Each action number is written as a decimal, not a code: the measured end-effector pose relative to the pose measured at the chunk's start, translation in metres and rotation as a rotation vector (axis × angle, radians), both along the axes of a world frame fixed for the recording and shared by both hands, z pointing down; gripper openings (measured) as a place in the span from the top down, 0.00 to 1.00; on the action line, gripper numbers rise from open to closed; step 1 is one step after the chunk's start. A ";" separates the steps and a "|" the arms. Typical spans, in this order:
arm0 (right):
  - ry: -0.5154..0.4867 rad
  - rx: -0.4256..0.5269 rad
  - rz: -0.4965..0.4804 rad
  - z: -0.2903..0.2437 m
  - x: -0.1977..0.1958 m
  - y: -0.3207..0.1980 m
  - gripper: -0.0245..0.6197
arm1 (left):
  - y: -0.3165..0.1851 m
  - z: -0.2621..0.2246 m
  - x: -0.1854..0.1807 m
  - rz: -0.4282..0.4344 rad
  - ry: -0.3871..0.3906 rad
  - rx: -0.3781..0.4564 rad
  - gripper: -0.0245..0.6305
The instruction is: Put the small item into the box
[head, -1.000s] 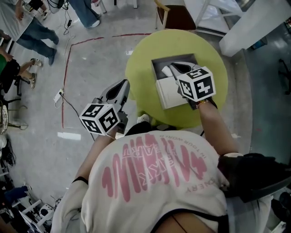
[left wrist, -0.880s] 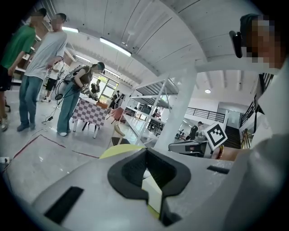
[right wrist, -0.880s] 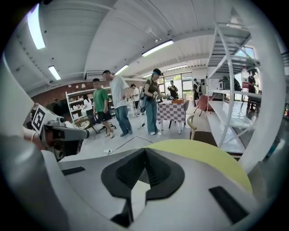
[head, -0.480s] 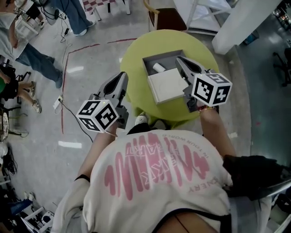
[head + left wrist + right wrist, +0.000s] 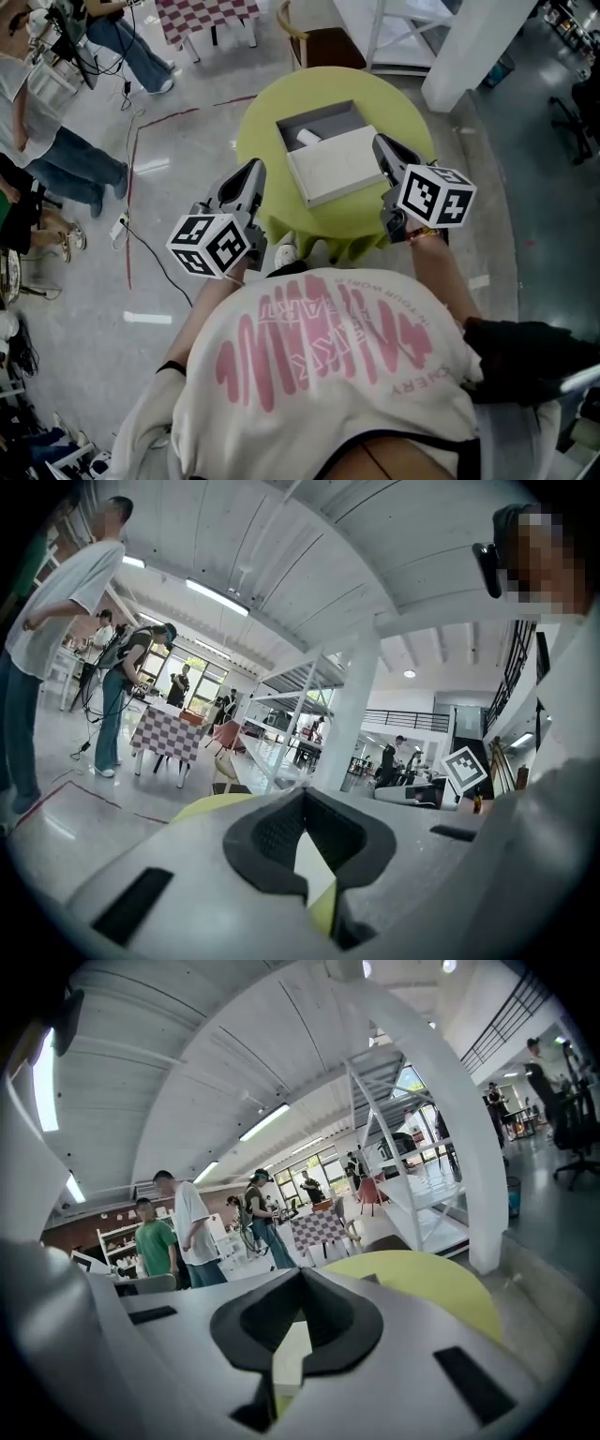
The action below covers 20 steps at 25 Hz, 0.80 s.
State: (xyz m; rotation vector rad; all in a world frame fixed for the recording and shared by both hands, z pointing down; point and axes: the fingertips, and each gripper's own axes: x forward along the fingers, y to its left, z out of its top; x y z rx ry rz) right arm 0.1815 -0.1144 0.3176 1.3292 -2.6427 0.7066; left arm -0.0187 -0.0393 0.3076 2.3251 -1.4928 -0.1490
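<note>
The right gripper [image 5: 380,142] has pulled back out of the open grey cardboard box [image 5: 323,114], where its tips stood a second ago. It now hangs just beside the right edge of the white flat lid [image 5: 336,165]. In the right gripper view its jaws are pressed together with nothing between them.

Nearest the person, the left gripper [image 5: 257,169] hovers off the left rim of the round yellow-green table [image 5: 259,141]. It is apart from the box, and its jaws are likewise closed and empty.

Further out on the table, the lid lies against the box's near side. Beyond it, the small white rounded item [image 5: 307,137] rests inside the box, touched by neither gripper.

Judging by how things lie, the item has been delivered and released, so the placing step looks done. What may remain is closing the lid, if that is wanted. The withdrawn gripper leaves the box clear for that.
</note>
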 end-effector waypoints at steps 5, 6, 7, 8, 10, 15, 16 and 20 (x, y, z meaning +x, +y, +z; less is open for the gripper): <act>0.067 0.013 0.024 0.008 0.021 0.036 0.95 | 0.033 -0.001 0.012 -0.025 -0.011 0.015 0.95; 0.054 0.011 0.023 0.008 0.024 0.043 0.95 | 0.040 -0.001 0.016 -0.022 -0.012 0.012 0.95; 0.039 0.007 0.020 0.008 0.027 0.051 0.95 | 0.048 -0.001 0.019 -0.021 -0.013 0.009 0.95; 0.024 0.002 0.016 0.008 0.029 0.059 0.95 | 0.056 -0.002 0.023 -0.020 -0.015 0.008 0.95; 0.001 -0.005 0.005 0.008 0.034 0.075 0.95 | 0.073 -0.003 0.029 -0.023 -0.016 0.005 0.95; 0.009 -0.001 -0.023 0.010 0.044 0.109 0.95 | 0.112 0.008 0.040 -0.039 -0.009 -0.026 0.95; 0.013 -0.001 -0.022 0.010 0.047 0.115 0.95 | 0.119 0.011 0.042 -0.040 -0.008 -0.033 0.95; 0.012 -0.010 -0.012 0.014 0.054 0.132 0.95 | 0.142 0.016 0.046 -0.052 -0.005 -0.053 0.95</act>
